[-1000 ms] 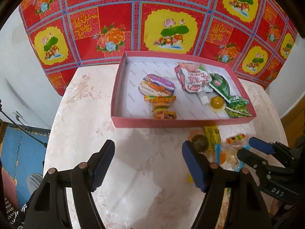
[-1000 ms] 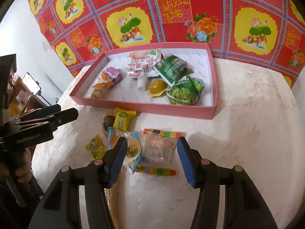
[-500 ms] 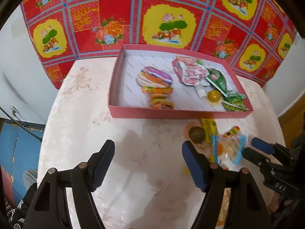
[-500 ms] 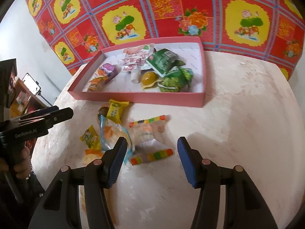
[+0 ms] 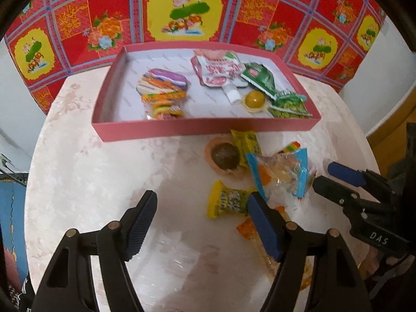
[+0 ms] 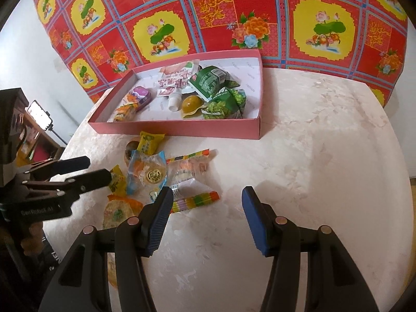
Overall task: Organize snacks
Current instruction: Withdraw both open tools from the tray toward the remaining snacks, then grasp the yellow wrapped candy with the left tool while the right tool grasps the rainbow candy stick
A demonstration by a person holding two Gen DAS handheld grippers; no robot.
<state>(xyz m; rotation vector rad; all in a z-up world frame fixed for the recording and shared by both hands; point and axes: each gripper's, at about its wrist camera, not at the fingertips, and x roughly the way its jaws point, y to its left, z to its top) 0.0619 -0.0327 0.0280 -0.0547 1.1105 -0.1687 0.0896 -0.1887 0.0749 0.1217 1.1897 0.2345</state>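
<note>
Pink cardboard tray [image 6: 182, 130] on the marble table [image 6: 325, 156] holds several snacks, while a loose pile of wrapped snacks [image 6: 153, 174] lies just in front of it. The left gripper [image 5: 201, 223] and right gripper [image 6: 206, 217] both gape wide, holding nothing. An orange packet [image 5: 247, 230] is partly hidden behind the left gripper's finger.

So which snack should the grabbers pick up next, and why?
Probably the right gripper should ease forward and left onto the clear packet with rainbow ends. It lies loose on the table just ahead of the open fingers, outside the pink box, nearer than the other loose snacks.
</note>
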